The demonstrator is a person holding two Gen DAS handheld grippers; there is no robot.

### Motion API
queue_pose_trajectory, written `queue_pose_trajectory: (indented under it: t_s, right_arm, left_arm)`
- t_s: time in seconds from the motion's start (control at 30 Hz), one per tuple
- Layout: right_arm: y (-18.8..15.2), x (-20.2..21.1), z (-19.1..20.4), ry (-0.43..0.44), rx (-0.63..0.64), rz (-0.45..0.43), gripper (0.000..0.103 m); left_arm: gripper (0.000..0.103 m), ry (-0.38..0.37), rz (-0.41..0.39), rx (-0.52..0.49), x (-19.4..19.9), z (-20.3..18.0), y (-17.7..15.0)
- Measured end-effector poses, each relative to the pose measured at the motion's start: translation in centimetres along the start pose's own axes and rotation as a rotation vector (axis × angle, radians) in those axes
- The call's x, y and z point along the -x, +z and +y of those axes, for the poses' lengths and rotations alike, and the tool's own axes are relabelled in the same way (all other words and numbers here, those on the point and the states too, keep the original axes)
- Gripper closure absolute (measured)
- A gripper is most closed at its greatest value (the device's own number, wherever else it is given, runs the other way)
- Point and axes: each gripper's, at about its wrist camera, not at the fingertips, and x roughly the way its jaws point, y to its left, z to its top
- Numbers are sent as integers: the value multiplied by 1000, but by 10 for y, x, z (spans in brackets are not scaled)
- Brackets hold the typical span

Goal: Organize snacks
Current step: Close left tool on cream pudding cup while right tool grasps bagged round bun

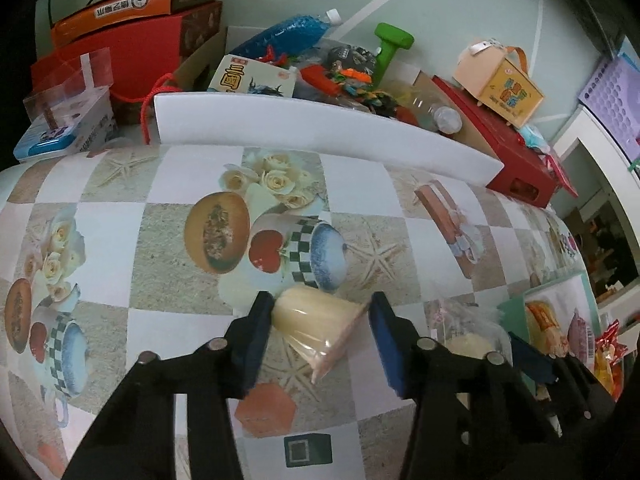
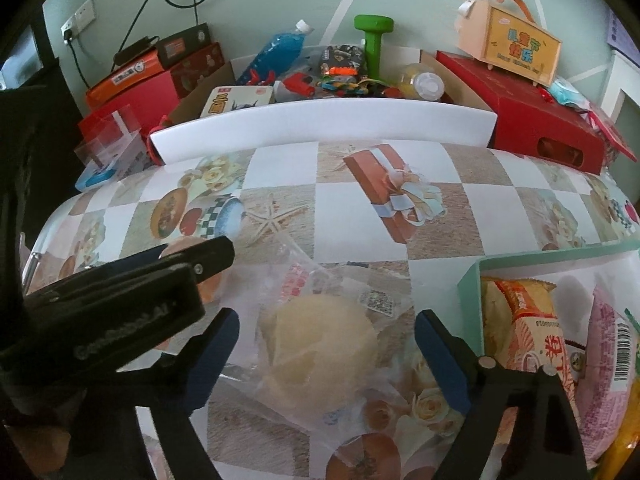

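Observation:
In the left wrist view my left gripper (image 1: 320,299) is shut on a pale yellow snack in a clear wrapper (image 1: 308,322), which fills the gap between the blue pads just above the patterned tablecloth (image 1: 160,280). My right gripper (image 2: 327,315) stands open around a round pale bun in a clear wrapper (image 2: 320,352) lying on the cloth, with a gap on each side. A green tray (image 2: 472,280) at the right holds an orange bread packet (image 2: 520,320) and a pink packet (image 2: 608,340). The left gripper's black body (image 2: 120,296) shows beside the bun.
A white foam board (image 1: 320,120) stands along the back of the cloth. Behind it are a cardboard box of clutter, a blue bottle (image 1: 288,34), a green dumbbell (image 1: 390,46), red boxes (image 1: 508,152) and a pig-shaped box (image 1: 500,80). The table drops off at the left.

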Motion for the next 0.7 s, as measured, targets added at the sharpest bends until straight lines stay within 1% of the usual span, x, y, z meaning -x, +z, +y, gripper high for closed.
queue_pose_trajectory:
  t_s: [0.13, 0.47, 0.6, 0.7]
  right_arm:
    - [0, -1, 1, -8, 6, 13, 20]
    - [-2, 0, 1, -11, 23, 50, 33]
    - [-4, 1, 5, 13, 46, 70, 39]
    - [-7, 2, 7, 15, 64, 90, 40]
  left_arm:
    - [52, 9, 8, 15, 4, 3, -4]
    - [53, 109, 39, 119, 19, 23, -16]
    - [53, 113, 67, 122, 21, 20, -23]
    - [53, 126, 88, 123, 24, 16, -28]
